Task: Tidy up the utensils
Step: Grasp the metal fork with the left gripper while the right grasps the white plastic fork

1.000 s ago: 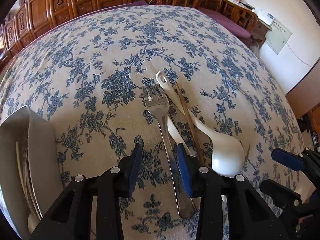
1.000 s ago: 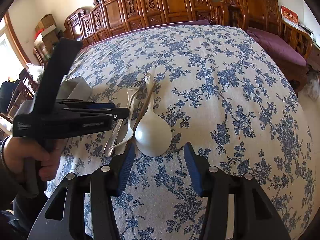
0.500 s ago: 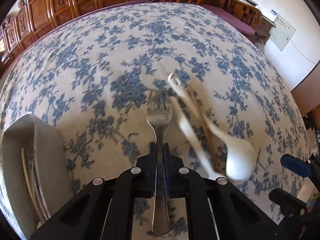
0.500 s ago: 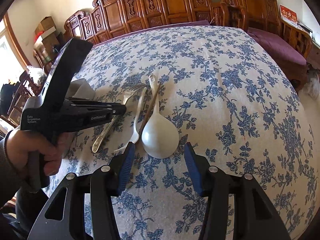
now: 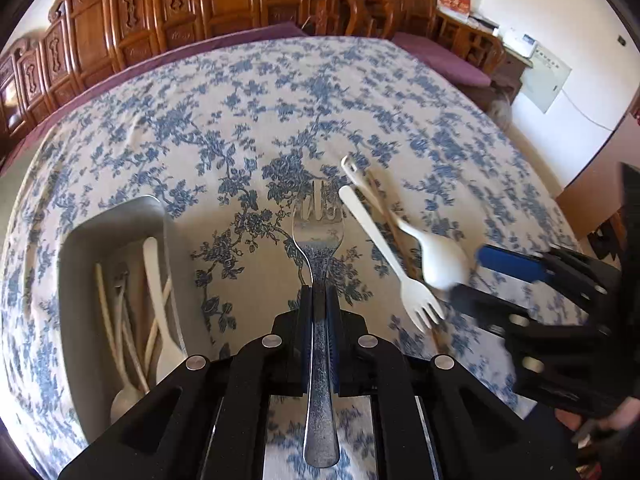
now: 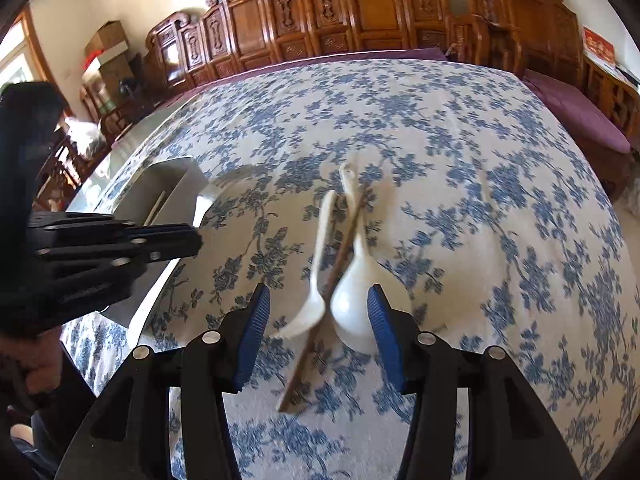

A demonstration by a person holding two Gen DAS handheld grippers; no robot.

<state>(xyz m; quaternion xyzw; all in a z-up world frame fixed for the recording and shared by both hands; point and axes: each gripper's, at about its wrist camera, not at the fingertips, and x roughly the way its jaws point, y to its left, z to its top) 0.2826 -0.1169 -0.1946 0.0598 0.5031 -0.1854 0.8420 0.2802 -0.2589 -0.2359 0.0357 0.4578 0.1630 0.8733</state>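
Left wrist view: your left gripper [image 5: 319, 300] is clamping the handle of a metal fork [image 5: 319, 236], tines pointing away from you, fork lifted over the blue floral tablecloth [image 5: 240, 100]. A grey tray [image 5: 116, 216] is lying near the table's left edge w/ pale utensils and chopsticks inside. To the right of the fork, a white plastic fork [image 5: 390, 256], a white ladle spoon [image 5: 436, 260] and a brown chopstick [image 5: 394, 226] are lying bunched together on the cloth. Your right gripper [image 5: 492, 276] is showing at the right edge, beside that bunch.

Right wrist view: your right gripper [image 6: 318, 330] is hanging w/ jaws spread wide and holding nothing, pads straddling the ladle spoon [image 6: 362, 296], plastic fork [image 6: 316, 280] and chopstick [image 6: 336, 272]. The tray [image 6: 168, 184] is sitting toward the left edge; your left gripper [image 6: 176, 240] is in front of it.

Step, as I judge it: you're carrying the metal fork to the tray. Next calls for swinging left over the tray, lowering, then releasing. Right side looks ready to pick from the bunch; the overlap could mean grabbing two items.
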